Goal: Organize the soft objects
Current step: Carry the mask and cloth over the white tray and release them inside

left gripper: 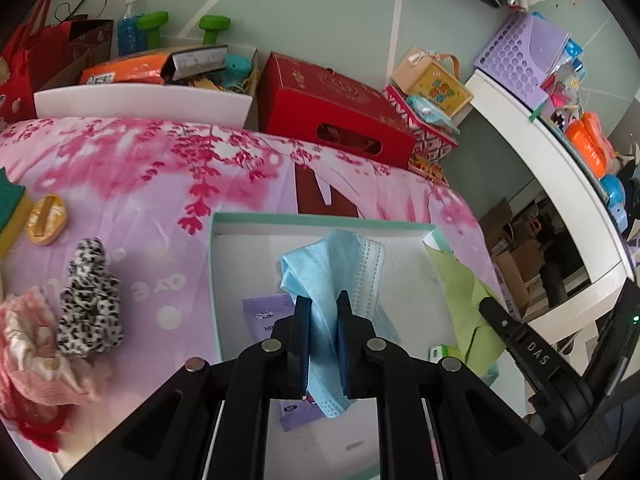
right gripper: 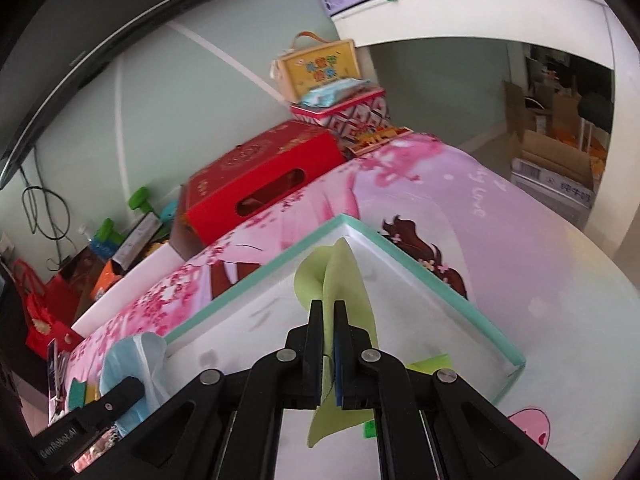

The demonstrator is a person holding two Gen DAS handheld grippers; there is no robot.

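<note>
The left gripper has its jaws squeezed tight on a crumpled light blue paper face mask. The right gripper pinches a thin lime green cloth. Both soft things hang over the open white box with a mint green rim on the pink flowery worktop, probably so they can drop inside.

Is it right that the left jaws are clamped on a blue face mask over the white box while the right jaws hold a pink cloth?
Not quite. The right gripper is shut on a light green cloth, not pink, as the right wrist view shows. The left gripper does clamp the blue face mask over the white box.
</note>
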